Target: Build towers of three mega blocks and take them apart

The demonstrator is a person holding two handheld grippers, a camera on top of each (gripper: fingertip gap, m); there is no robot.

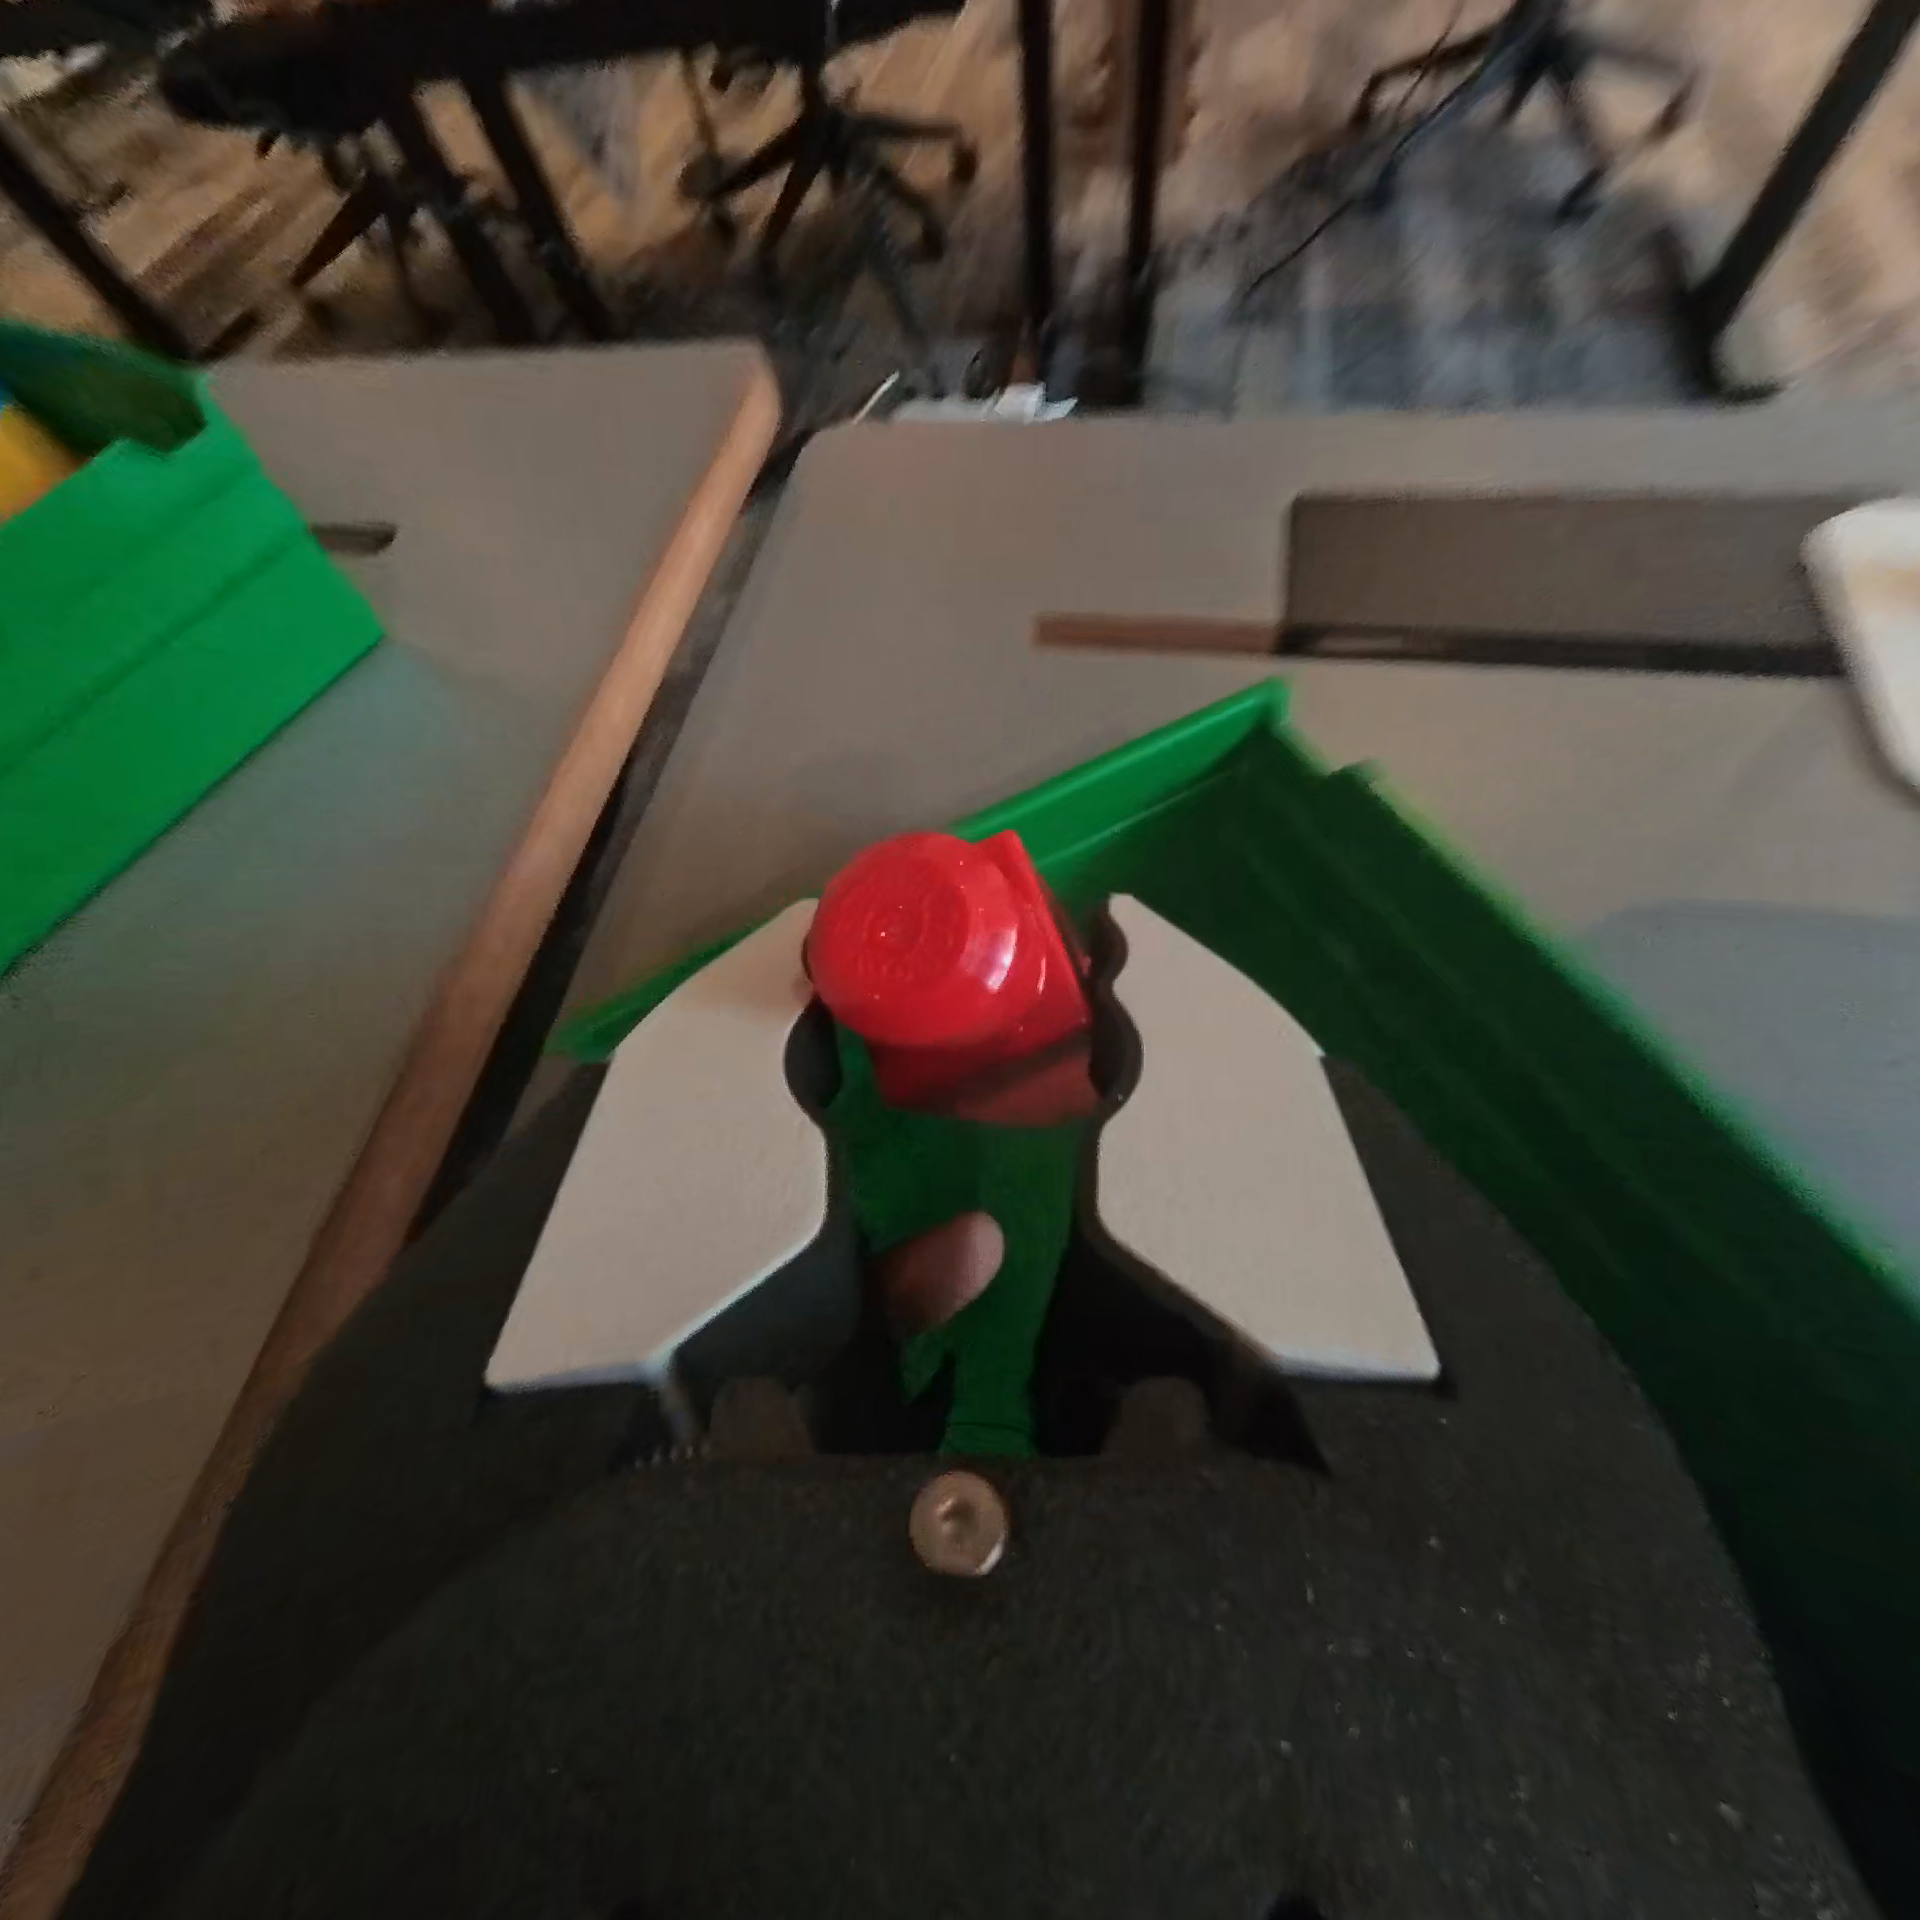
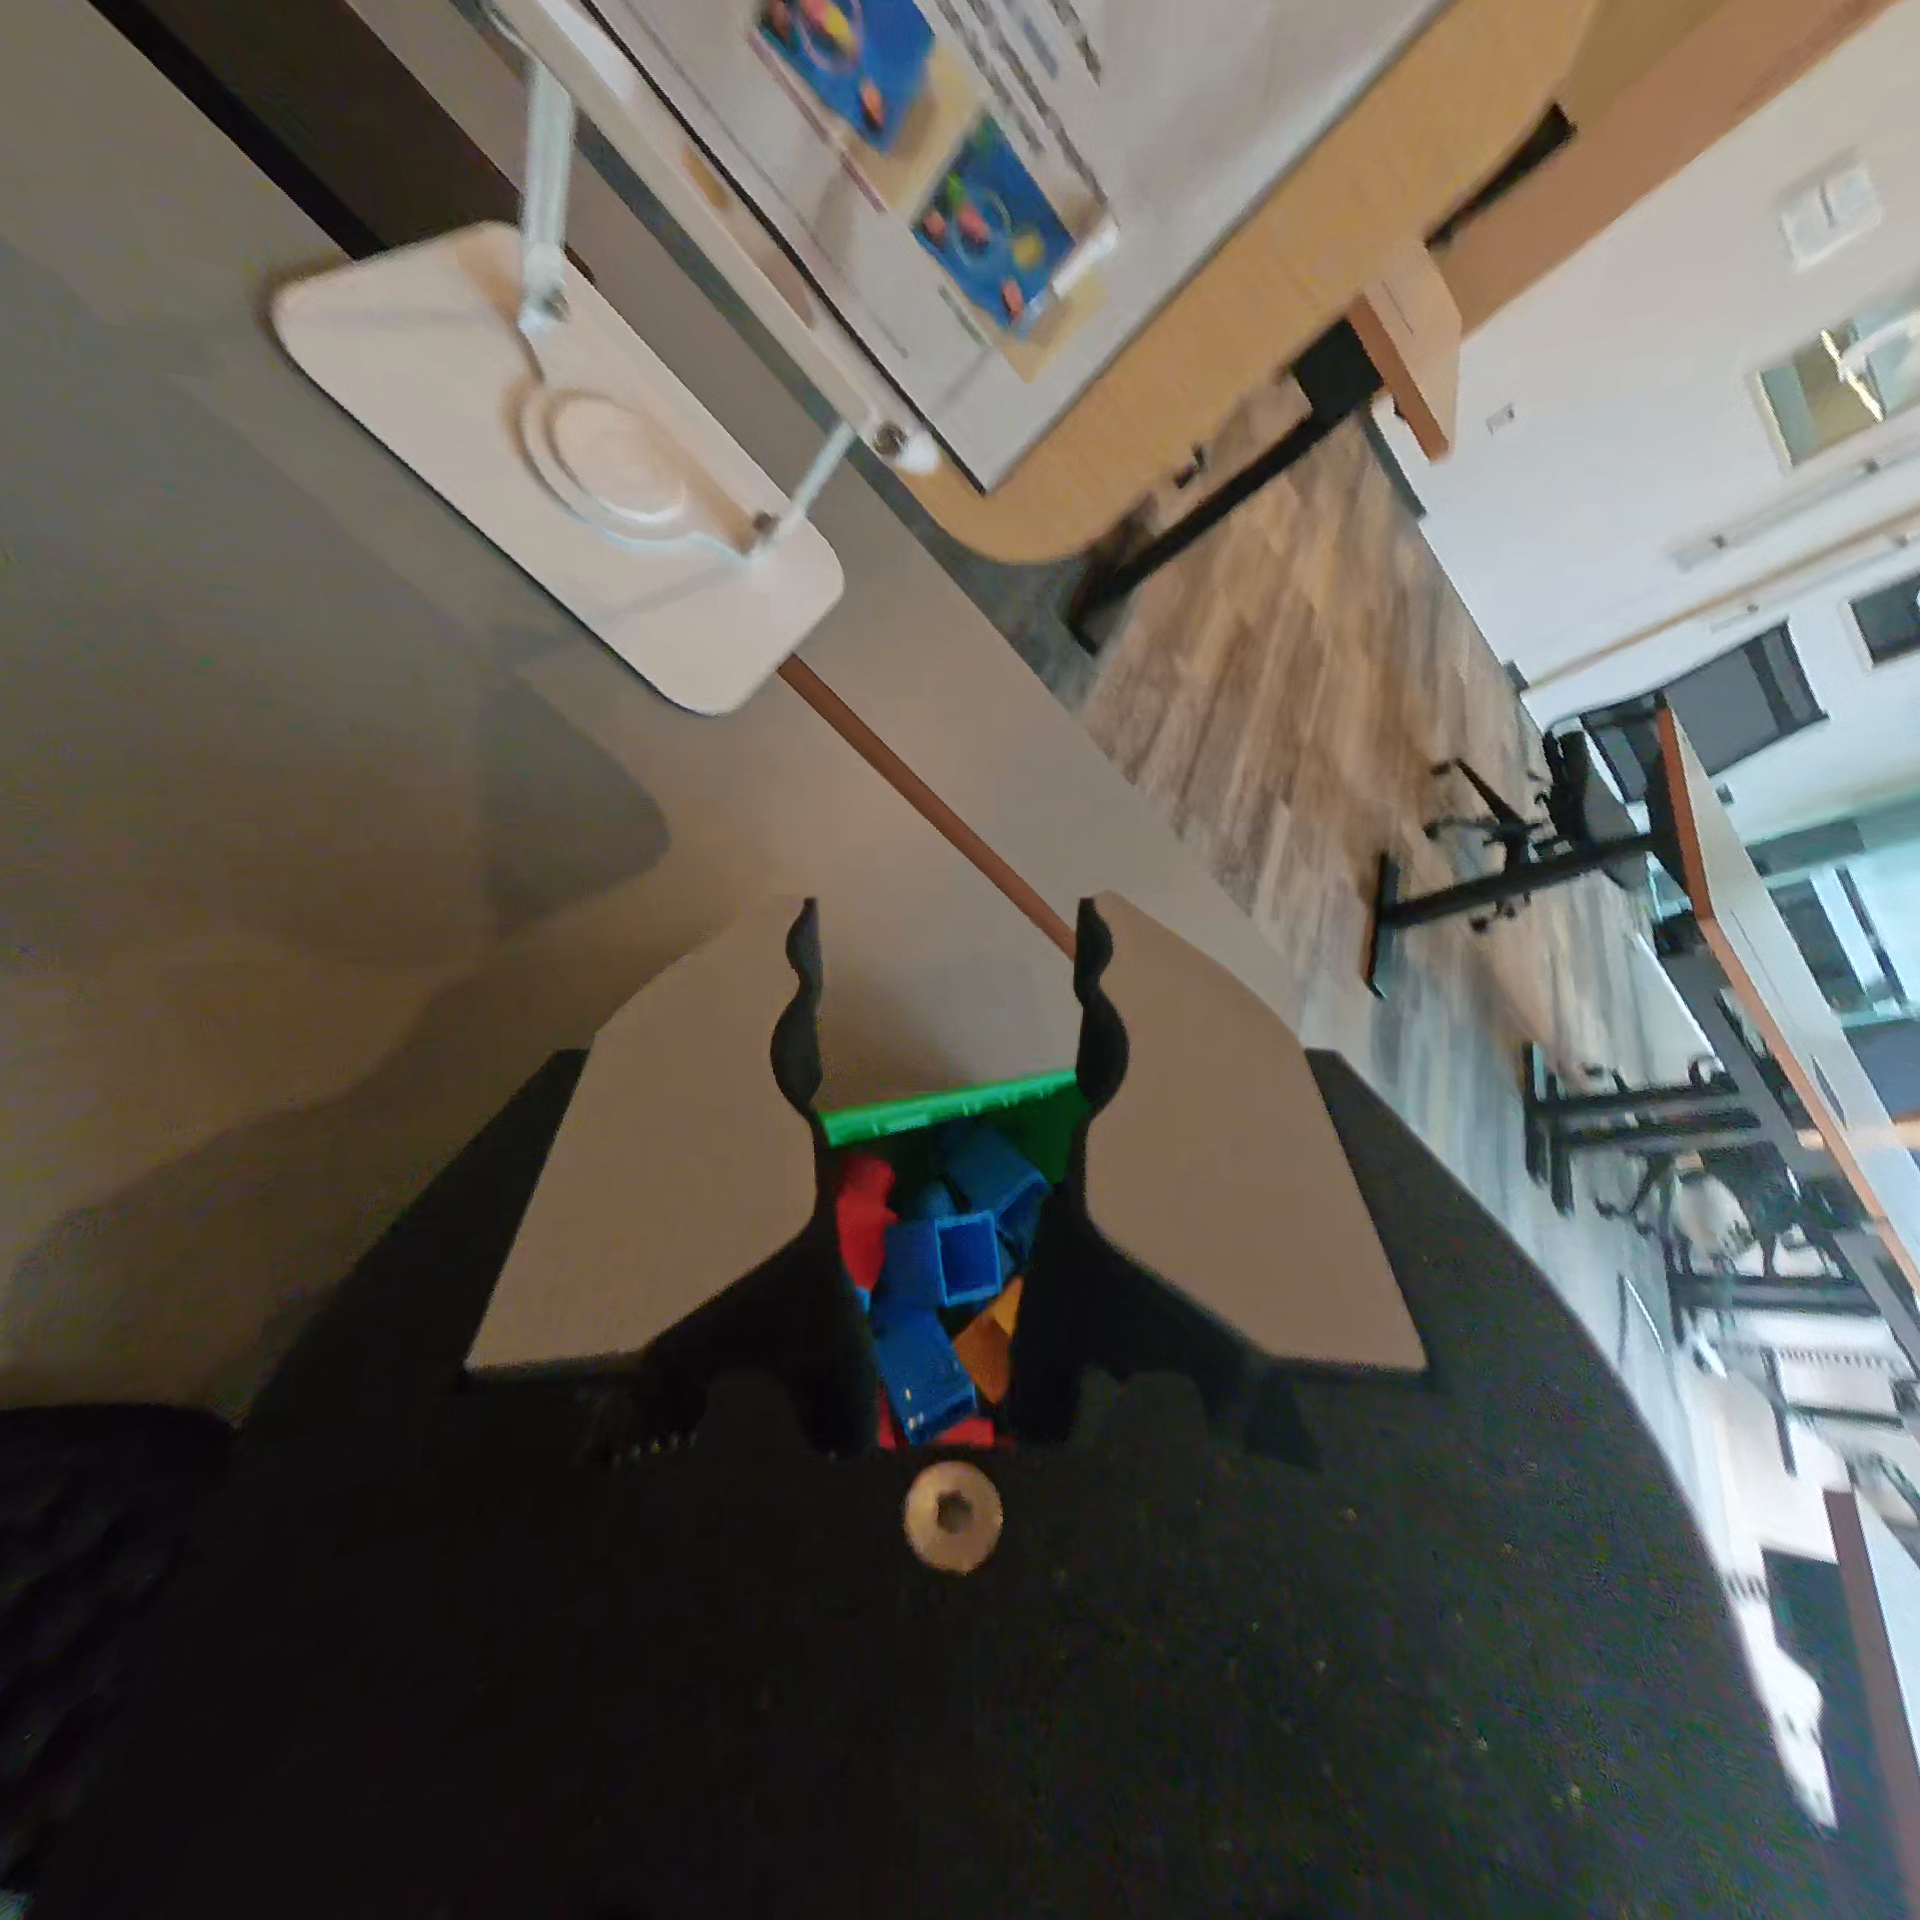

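The left gripper (image 1: pixel 951 997) has its fingers (image 1: pixel 707 1143) clamped on a red block (image 1: pixel 940 977), which sits between the fingertips with its round stud facing the camera; the block is held in the air above a green bin (image 1: pixel 1455 935) whose near corner and long wall run behind and to the right of it. That bin stands on a grey bench (image 1: pixel 1039 540), and a second green bin (image 1: pixel 156 623) sits on the neighbouring bench (image 1: pixel 499 468) to the left, with something yellow showing at its far edge. A white base (image 1: pixel 1870 623) shows at the right edge of the left wrist view. The right gripper (image 2: pixel 945 935) has its fingers (image 2: pixel 1101 997) spread apart with nothing between them, and it hangs over a green bin (image 2: pixel 956 1096) filled with loose blocks: several blue blocks (image 2: pixel 961 1257), a red block (image 2: pixel 862 1195) at the left and an orange block (image 2: pixel 987 1340) lower down. Beyond the fingertips lies the grey bench (image 2: pixel 260 831) with a white lamp base (image 2: pixel 561 457) standing on it, and a board with papers (image 2: pixel 935 156) behind that
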